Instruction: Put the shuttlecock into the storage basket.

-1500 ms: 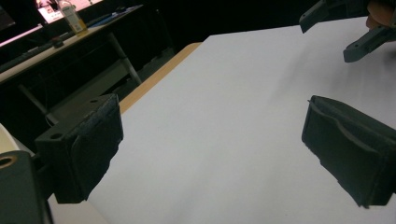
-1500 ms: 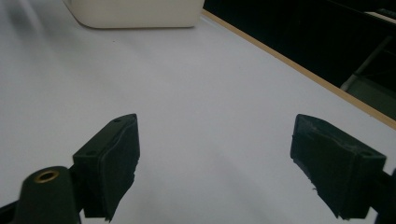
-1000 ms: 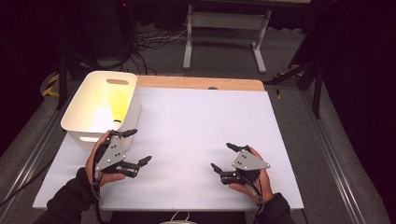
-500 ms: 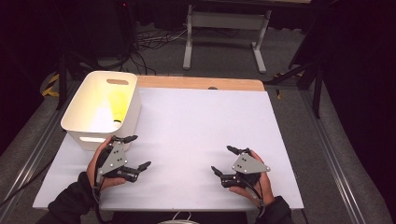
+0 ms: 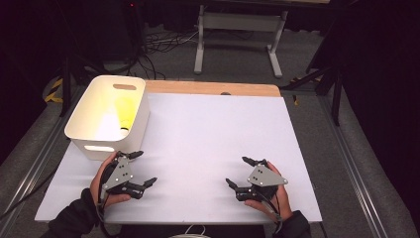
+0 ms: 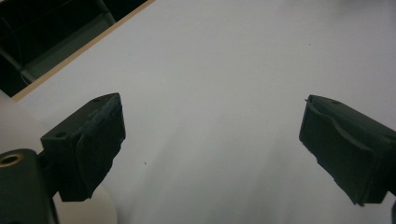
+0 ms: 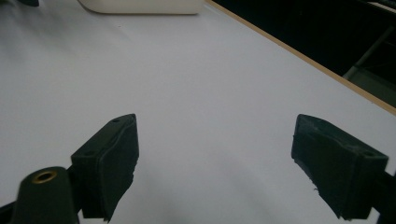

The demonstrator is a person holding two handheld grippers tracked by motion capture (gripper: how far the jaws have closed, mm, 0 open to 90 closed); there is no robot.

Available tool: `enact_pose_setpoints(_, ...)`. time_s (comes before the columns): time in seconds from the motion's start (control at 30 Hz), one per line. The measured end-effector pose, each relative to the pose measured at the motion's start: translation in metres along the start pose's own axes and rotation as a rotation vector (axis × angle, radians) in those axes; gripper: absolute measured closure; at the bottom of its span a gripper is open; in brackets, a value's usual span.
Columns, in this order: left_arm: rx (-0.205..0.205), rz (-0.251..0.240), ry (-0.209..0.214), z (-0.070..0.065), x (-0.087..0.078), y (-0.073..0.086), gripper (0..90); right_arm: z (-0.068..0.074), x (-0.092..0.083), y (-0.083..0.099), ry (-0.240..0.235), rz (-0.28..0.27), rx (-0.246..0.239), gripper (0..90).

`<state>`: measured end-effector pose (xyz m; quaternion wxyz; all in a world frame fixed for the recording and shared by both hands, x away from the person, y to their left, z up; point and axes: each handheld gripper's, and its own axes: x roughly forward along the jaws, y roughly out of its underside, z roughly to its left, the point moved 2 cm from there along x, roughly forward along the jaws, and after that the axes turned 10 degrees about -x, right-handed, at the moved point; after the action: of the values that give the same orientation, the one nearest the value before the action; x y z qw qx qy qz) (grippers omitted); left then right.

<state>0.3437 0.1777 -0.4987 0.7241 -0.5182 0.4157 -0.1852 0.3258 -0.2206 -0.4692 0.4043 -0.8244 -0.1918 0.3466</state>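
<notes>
While no brand, label or writing can be read on anything in view, one container can be made out: a white bin (image 5: 109,116) with slotted handles, set on the far left part of the worktop (image 5: 208,134), near its left edge. Inside the bin a yellow object (image 5: 125,110) is seen lying against the far inner wall, with a yellowish glow cast over the floor of the bin; what the object is cannot be told. Just in front of the bin's near wall, the left tool (image 5: 140,168) is held in a hand (image 5: 101,181), its jaws spread wide apart with nothing between them; one jaw tip lies just beside the bin's near corner, though contact cannot be judged. In the left gripper view the left tool (image 6: 212,140) is shown with only bare white worktop between its jaws, and a pale rounded edge of the bin (image 6: 14,126) is seen at the lower left. Well apart from it, on the near right of the worktop, the right tool (image 5: 238,171) is held in the other hand (image 5: 275,198), its jaws likewise spread and clasping nothing. In the right gripper view the right tool (image 7: 215,154) is pointed across the white surface toward the bin (image 7: 140,5), which is seen at the top edge.
</notes>
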Motion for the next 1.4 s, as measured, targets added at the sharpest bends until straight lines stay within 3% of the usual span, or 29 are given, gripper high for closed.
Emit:
enact_pose_setpoints(0.27, -0.050, 0.029, -0.009, 0.002, -0.004, 0.006, 7.7, -0.003, 0.001, 0.004, 0.005, 0.009, 0.014, 12.6)
enact_pose_setpoints(0.33, -0.078, 0.027, -0.005, 0.002, -0.006, 0.008, 7.6, -0.005, 0.001, 0.004, 0.008, 0.006, 0.020, 11.8)
enact_pose_setpoints(0.4, -0.079, 0.040, -0.015, 0.001, -0.007, 0.011, 7.3, -0.005, 0.002, 0.004, 0.009, 0.007, 0.023, 11.3)
enact_pose_setpoints(0.63, -0.109, 0.017, -0.041, 0.004, -0.014, 0.012, 6.9, -0.004, 0.004, 0.002, 0.003, -0.002, 0.026, 10.1)
enact_pose_setpoints(1.4, -0.060, -0.004, -0.015, 0.001, -0.017, 0.009, 7.0, -0.001, 0.005, -0.001, 0.021, 0.005, 0.017, 10.3)
